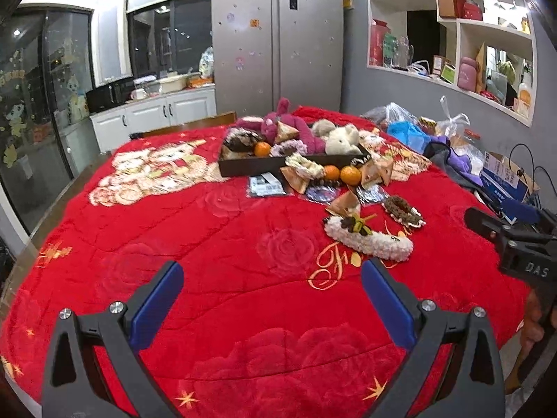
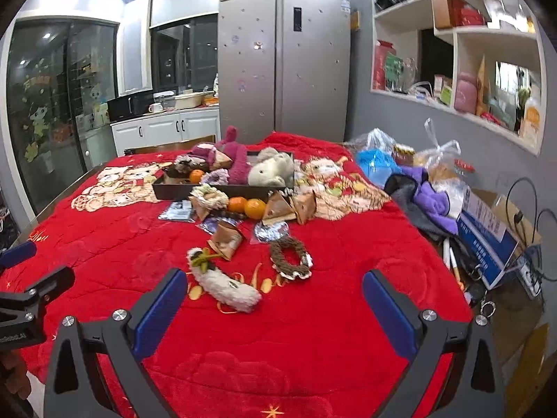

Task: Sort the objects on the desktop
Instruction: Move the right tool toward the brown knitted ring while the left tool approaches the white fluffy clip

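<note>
A dark tray (image 1: 250, 168) (image 2: 181, 192) on the red blanket holds a pink plush (image 1: 278, 125), a cream plush (image 1: 343, 139) and an orange (image 1: 262, 148). In front of it lie two oranges (image 1: 341, 174) (image 2: 249, 206), triangular packets (image 2: 226, 240), a white fluffy scrunchie (image 1: 369, 240) (image 2: 226, 287) and a brown scrunchie (image 1: 403, 210) (image 2: 289, 257). My left gripper (image 1: 271, 299) is open and empty above the blanket, near the white scrunchie. My right gripper (image 2: 275, 304) is open and empty, just short of the white scrunchie.
Plastic bags (image 2: 376, 160), a purple cloth (image 2: 431, 202) and a blue box (image 2: 487, 240) with cables crowd the table's right side. The other gripper shows at each view's edge (image 1: 515, 244) (image 2: 28, 299). A fridge (image 1: 278, 41) stands behind.
</note>
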A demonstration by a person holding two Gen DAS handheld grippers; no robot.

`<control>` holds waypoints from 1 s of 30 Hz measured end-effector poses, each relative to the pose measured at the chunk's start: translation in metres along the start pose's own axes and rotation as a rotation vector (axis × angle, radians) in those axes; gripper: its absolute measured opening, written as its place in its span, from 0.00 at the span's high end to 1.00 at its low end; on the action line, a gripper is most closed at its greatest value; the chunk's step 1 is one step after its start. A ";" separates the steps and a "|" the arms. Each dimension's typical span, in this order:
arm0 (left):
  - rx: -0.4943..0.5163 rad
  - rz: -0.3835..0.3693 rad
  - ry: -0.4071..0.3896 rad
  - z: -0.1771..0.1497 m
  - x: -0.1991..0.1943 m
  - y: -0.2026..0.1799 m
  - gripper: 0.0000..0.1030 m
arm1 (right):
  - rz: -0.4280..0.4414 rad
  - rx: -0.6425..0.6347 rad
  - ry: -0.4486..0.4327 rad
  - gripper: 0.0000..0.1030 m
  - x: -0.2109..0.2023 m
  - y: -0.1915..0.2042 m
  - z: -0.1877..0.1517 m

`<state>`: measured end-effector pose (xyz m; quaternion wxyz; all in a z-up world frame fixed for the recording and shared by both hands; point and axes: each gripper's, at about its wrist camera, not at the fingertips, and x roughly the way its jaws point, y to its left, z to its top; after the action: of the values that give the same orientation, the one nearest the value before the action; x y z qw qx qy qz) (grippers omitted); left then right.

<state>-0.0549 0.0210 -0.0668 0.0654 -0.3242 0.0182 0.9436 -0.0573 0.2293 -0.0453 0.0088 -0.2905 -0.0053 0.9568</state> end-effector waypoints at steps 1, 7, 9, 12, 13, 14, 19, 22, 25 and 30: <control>0.002 -0.022 0.022 0.000 0.008 -0.003 0.00 | -0.002 0.011 0.011 0.00 0.006 -0.004 -0.002; 0.022 -0.062 0.108 0.005 0.055 -0.019 0.00 | -0.020 0.074 0.096 0.00 0.047 -0.019 -0.014; 0.030 -0.085 0.132 0.005 0.070 -0.026 0.00 | -0.019 0.090 0.124 0.00 0.058 -0.021 -0.016; 0.052 -0.096 0.163 0.006 0.086 -0.037 0.00 | -0.025 0.082 0.144 0.00 0.067 -0.019 -0.015; 0.061 -0.101 0.174 0.007 0.093 -0.041 0.00 | -0.029 0.078 0.149 0.00 0.070 -0.018 -0.014; 0.065 -0.106 0.182 0.007 0.097 -0.043 0.00 | -0.032 0.078 0.153 0.00 0.072 -0.018 -0.013; 0.074 -0.128 0.223 0.013 0.119 -0.052 0.00 | -0.040 0.077 0.176 0.00 0.092 -0.016 -0.005; 0.078 -0.138 0.254 0.016 0.133 -0.056 0.00 | -0.040 0.081 0.199 0.00 0.106 -0.016 -0.002; 0.099 -0.139 0.275 0.018 0.146 -0.061 0.00 | -0.037 0.084 0.222 0.00 0.122 -0.017 -0.002; 0.126 -0.167 0.306 0.020 0.162 -0.074 0.00 | -0.038 0.111 0.272 0.00 0.147 -0.024 -0.007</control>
<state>-0.1837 0.1143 -0.1499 0.1600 -0.4594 0.0601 0.8716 -0.1750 0.2563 -0.1321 0.0435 -0.4165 0.0434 0.9071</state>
